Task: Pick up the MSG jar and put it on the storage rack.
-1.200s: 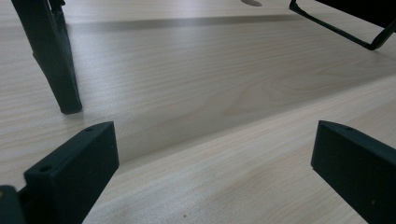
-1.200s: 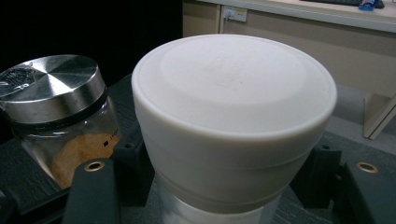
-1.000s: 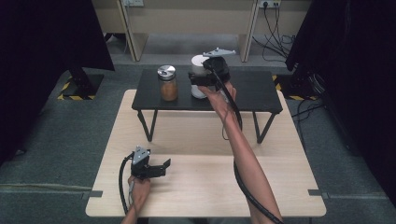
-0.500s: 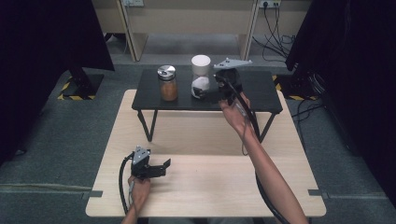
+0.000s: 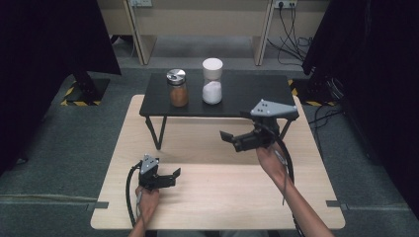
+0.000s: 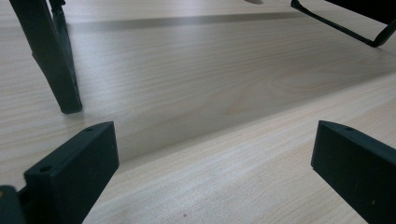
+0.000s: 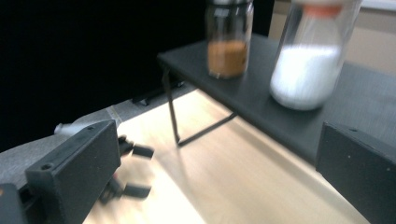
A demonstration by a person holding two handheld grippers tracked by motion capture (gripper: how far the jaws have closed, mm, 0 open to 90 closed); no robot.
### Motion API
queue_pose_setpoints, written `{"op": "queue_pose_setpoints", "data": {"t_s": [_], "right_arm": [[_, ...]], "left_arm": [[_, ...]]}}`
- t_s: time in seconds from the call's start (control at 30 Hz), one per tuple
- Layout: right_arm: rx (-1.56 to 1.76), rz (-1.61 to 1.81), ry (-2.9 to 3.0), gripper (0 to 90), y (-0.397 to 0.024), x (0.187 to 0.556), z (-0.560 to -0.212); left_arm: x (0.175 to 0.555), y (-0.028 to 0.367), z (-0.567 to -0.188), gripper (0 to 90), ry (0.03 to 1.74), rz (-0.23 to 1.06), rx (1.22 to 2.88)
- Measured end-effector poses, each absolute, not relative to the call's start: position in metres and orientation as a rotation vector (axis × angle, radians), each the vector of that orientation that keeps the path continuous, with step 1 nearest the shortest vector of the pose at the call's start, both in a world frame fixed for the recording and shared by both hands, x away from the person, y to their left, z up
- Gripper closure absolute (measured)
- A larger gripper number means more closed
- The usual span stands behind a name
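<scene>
The white-filled jar (image 5: 212, 82) is standing near the middle of the black raised shelf (image 5: 257, 94), just beside the brown-filled jar (image 5: 178, 87). The right gripper (image 5: 237, 133) is hovering off the shelf's front edge, jaws spread, empty. The left gripper (image 5: 168, 177) is resting near the wooden table's (image 5: 222, 197) front-left corner, jaws apart, empty.

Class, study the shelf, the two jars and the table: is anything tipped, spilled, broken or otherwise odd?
Nothing stands out. The jar of brown powder and the jar of white powder stand upright, side by side and apart, on the black shelf. No spill shows on the shelf or on the wooden table.
</scene>
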State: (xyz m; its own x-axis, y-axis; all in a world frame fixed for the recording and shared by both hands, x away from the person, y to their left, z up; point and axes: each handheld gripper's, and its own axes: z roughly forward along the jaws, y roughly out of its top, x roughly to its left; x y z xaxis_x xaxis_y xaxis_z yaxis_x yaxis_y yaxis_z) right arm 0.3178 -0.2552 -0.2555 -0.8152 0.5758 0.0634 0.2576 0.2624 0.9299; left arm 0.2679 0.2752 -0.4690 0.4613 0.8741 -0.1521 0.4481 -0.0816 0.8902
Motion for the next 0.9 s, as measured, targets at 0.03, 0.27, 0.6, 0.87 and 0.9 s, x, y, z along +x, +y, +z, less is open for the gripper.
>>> {"op": "queue_pose_setpoints", "data": {"t_s": [0.03, 0.27, 0.6, 0.87, 0.9], "right_arm": [[0.768, 1.571, 2.249, 0.3, -0.255, 0.318, -0.255], [0.79, 1.558, 2.281, 0.4, -0.278, 0.298, -0.29], [0.898, 1.497, 2.325, 0.7, -0.303, 0.287, -0.349], [0.996, 1.427, 2.37, 1.2, -0.312, 0.288, -0.384], [1.004, 1.419, 2.374, 1.2, -0.313, 0.289, -0.385]], "left_arm": [[0.268, 0.275, -0.469, 0.0, 1.144, 0.532, 1.708], [0.268, 0.275, -0.469, 0.0, 1.142, 0.535, 1.71], [0.268, 0.274, -0.469, 0.0, 1.141, 0.539, 1.716], [0.268, 0.273, -0.468, 0.0, 1.144, 0.539, 1.718], [0.268, 0.273, -0.468, 0.0, 1.144, 0.539, 1.718]]}}
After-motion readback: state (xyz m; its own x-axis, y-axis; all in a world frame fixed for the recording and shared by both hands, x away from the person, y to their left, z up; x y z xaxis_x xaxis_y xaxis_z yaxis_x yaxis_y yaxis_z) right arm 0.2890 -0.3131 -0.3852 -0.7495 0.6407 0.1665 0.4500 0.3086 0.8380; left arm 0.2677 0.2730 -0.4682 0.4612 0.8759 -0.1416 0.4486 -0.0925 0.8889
